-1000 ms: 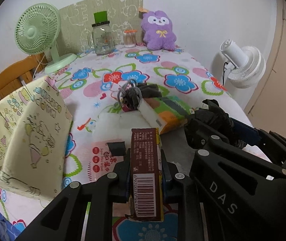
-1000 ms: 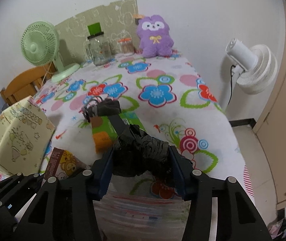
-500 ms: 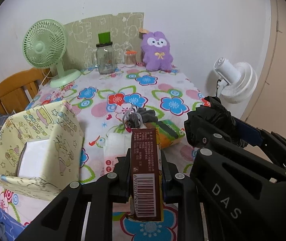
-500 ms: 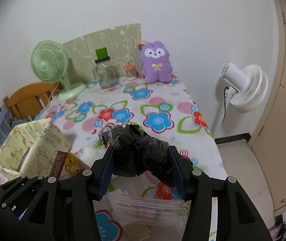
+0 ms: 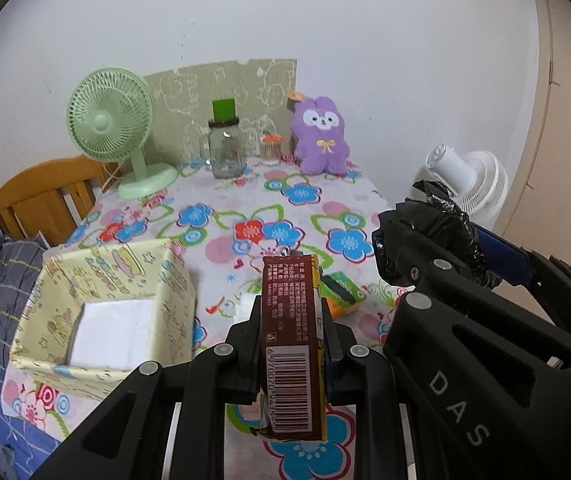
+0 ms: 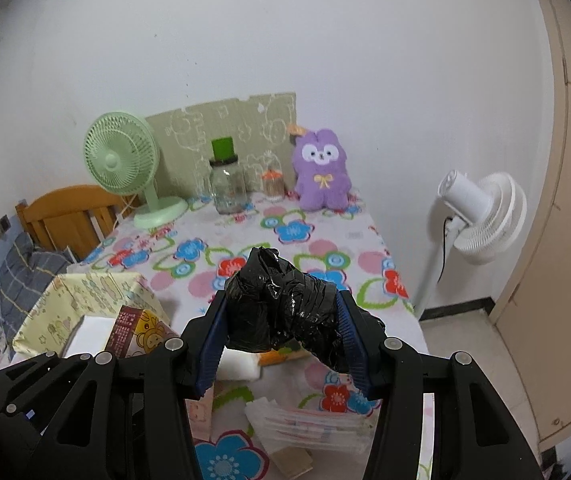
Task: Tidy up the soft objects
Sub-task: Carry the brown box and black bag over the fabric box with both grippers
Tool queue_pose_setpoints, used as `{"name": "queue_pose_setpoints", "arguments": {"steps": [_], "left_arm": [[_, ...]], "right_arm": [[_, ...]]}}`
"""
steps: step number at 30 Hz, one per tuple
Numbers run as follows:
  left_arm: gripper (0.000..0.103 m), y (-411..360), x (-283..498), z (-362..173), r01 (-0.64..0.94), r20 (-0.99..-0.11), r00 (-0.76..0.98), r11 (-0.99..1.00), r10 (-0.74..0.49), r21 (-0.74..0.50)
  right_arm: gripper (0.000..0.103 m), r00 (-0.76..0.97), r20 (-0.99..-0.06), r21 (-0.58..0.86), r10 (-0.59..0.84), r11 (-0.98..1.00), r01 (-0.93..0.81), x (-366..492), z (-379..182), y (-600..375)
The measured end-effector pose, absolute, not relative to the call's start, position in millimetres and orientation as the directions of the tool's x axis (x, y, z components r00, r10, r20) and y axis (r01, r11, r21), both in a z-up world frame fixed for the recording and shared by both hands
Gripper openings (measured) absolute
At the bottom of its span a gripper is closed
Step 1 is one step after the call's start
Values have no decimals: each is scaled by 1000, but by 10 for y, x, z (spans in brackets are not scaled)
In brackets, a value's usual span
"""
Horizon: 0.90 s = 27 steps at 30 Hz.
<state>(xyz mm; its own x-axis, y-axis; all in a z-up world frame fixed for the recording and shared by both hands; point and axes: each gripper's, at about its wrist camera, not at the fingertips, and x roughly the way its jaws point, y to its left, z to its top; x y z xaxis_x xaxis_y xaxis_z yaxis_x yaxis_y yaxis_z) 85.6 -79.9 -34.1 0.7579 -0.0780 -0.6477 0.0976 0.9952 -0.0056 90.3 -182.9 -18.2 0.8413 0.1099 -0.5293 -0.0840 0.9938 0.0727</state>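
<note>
Both hands are loaded here! The left claw (image 5: 291, 336) is clamped tight on a slim brown carton (image 5: 290, 344), barcode end toward the camera, held in the air above the flowered worktop (image 5: 245, 216). Just to its right, the right claw (image 6: 283, 324) grips a crumpled black plastic bag bundle (image 6: 281, 304), its blue pads pressing in from both sides.

Down to the left sits the yellow patterned box (image 5: 105, 312), open-topped, with something white and flat lying at the bottom; nothing else can be made out in it. That looks like the destination, and neither item is in it yet.

On the worktop an orange-and-green packet (image 5: 341, 294) lies beyond the carton, and the right wrist view shows a white pad (image 6: 239, 364) below the bundle plus a flat clear packet (image 6: 305, 420) nearer the edge. The purple plush bunny (image 5: 321, 136) sits at the far end.

So by my reckoning this is early going: two pieces lifted, none delivered, several waiting.
</note>
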Motion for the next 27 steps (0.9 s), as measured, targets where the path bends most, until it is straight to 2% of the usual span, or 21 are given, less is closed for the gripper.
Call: {"name": "queue_pose_setpoints", "arguments": {"steps": [27], "left_arm": [[21, -229, 861, -141, 54, -625, 780, 998, -32, 16]], "right_arm": [[56, 843, -521, 57, 133, 991, -121, 966, 16, -1251]]}}
